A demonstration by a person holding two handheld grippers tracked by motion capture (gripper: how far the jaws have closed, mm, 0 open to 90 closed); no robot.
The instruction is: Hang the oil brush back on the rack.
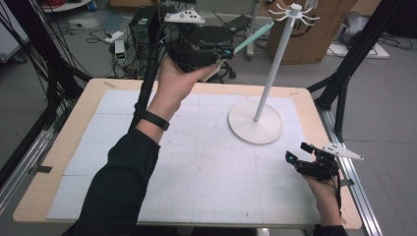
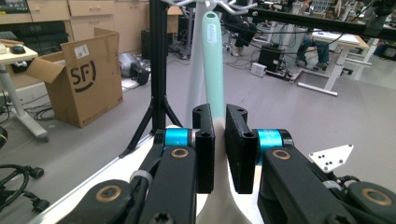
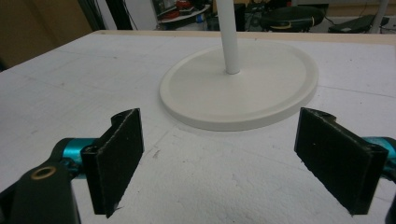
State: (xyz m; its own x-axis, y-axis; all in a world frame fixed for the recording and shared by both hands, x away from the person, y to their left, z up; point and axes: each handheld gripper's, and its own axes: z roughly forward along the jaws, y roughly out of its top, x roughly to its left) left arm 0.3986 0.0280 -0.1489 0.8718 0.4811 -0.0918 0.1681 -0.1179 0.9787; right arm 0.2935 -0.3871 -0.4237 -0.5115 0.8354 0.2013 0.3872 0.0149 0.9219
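Note:
My left gripper (image 1: 223, 51) is raised above the table's far edge, shut on a mint-green utensil (image 1: 253, 38). Its long handle points up and right toward the hooks (image 1: 293, 12) atop a white stand (image 1: 273, 64). In the left gripper view the pads (image 2: 205, 149) clamp the utensil (image 2: 213, 60) near its lower end, where it turns pale and widens; the handle tip has a hole and sits just below the hooks (image 2: 224, 4). My right gripper (image 1: 297, 152) rests low near the table's right front, open and holding nothing (image 3: 233, 158), facing the stand's round base (image 3: 238, 88).
The stand's base (image 1: 255, 123) sits right of centre on the white gridded mat (image 1: 206, 172). Black frame legs (image 1: 339, 93) flank the table's right side. Behind the table are a cardboard box (image 1: 310, 39), an office chair (image 1: 216, 37) and floor cables.

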